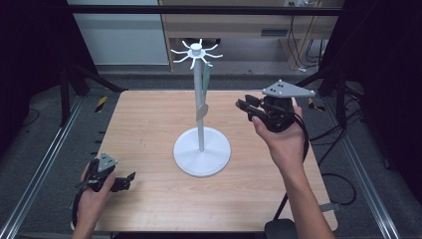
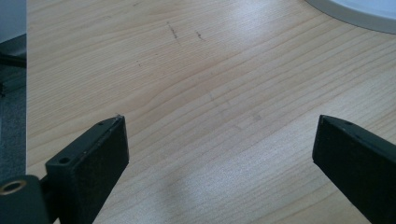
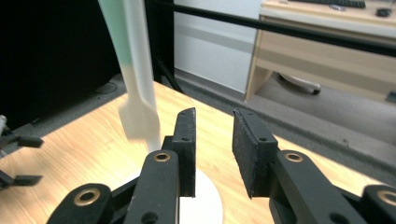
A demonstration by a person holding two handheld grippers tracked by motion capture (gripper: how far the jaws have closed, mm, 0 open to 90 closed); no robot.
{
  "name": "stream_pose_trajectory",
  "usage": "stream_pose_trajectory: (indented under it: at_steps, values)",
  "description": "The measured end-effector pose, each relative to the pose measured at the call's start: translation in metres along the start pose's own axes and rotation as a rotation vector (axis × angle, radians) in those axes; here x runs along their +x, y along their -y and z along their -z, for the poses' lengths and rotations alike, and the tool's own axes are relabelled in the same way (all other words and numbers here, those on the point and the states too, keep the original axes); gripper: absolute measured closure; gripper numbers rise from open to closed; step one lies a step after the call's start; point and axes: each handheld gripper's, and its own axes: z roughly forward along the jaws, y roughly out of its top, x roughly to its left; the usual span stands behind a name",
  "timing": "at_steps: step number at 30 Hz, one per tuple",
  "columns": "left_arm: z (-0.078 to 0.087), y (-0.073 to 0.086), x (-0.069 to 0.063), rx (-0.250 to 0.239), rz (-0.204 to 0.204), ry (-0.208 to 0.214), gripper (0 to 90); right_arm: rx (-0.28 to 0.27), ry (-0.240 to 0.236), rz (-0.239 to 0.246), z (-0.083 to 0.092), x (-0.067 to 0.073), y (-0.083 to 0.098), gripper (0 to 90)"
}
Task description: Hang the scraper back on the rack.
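A white stand [image 1: 201,144] rises from a round base at the middle of the table [image 1: 149,124]; its thin pole ends in a cap with curved hooks spread like spokes. From one hook on the right side hangs a spatula [image 1: 203,94], its green handle uppermost and its pale blade reaching roughly halfway down the pole, just beside it. In the right gripper view the spatula [image 3: 135,88] appears blurred, left of the jaws.

The right gripper [image 1: 244,105] is held above the table, to the right of the spatula and near it, jaws pointing left toward it. The jaws stand a narrow gap apart, grasping nothing. The right hand wraps the gripper body from below.

The left gripper [image 1: 130,176] rests low at the near left of the table, jaws spread wide and released, well apart from the stand.
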Motion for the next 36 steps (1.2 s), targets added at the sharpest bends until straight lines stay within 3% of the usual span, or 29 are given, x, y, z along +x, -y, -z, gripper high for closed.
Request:
stream_pose_trajectory:
  at_steps: [10, 21, 26, 36]
  values:
    - [-0.001, -0.001, 0.000, 0.000, -0.001, -0.006, 3.2, 0.047, 0.050, -0.008, 0.000, -0.011, 0.026, 63.8]
    - [-0.001, -0.001, 0.000, -0.004, -0.001, -0.005, 3.0, 0.072, 0.101, -0.020, -0.003, -0.015, 0.041, 38.6]
    - [0.000, 0.000, 0.000, -0.001, -0.001, -0.005, 3.1, 0.064, 0.089, -0.027, -0.001, -0.018, 0.045, 31.0]
    - [0.000, 0.000, 0.000, -0.002, 0.001, -0.006, 3.1, 0.072, 0.147, -0.008, -0.001, -0.024, 0.064, 19.6]
